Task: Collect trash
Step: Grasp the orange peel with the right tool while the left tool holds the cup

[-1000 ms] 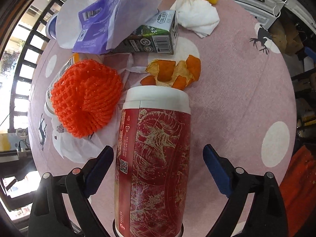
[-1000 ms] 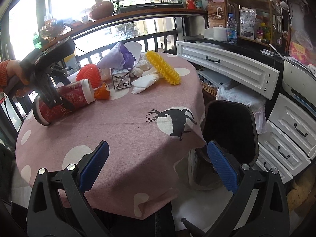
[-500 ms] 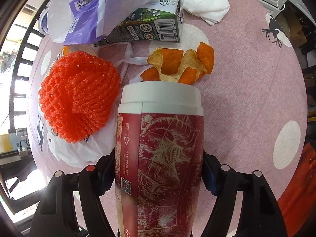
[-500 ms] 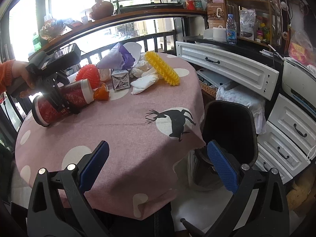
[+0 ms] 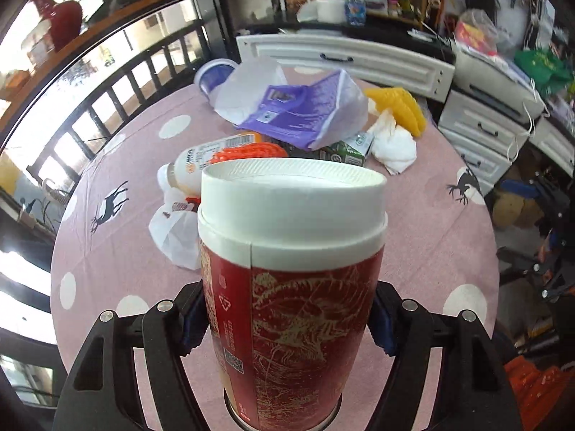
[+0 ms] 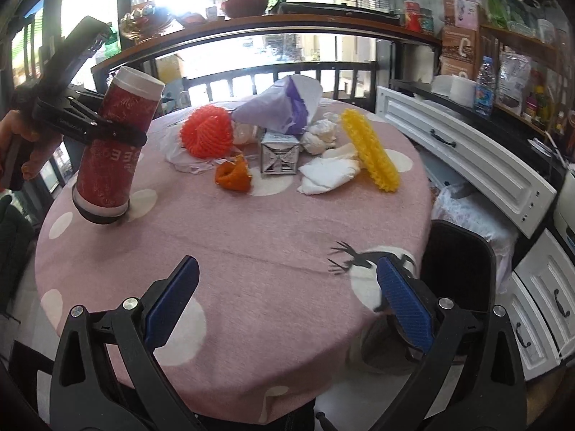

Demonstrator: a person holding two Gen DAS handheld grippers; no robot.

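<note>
Left of orange net ball (image 6: 206, 131), my left gripper (image 5: 287, 323) clamps red canister (image 5: 293, 287), tilted, base just above pink table (image 6: 251, 237). My right gripper (image 6: 287, 300) gapes empty at table's near edge.

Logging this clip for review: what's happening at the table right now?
A person is clearing trash from a round pink table. The left hand-held gripper is clamped around a red canister, lifted clear and tilted. The right hand-held gripper hangs open and empty near the table's front edge. Wrappers, tissues and orange peel remain.
</note>
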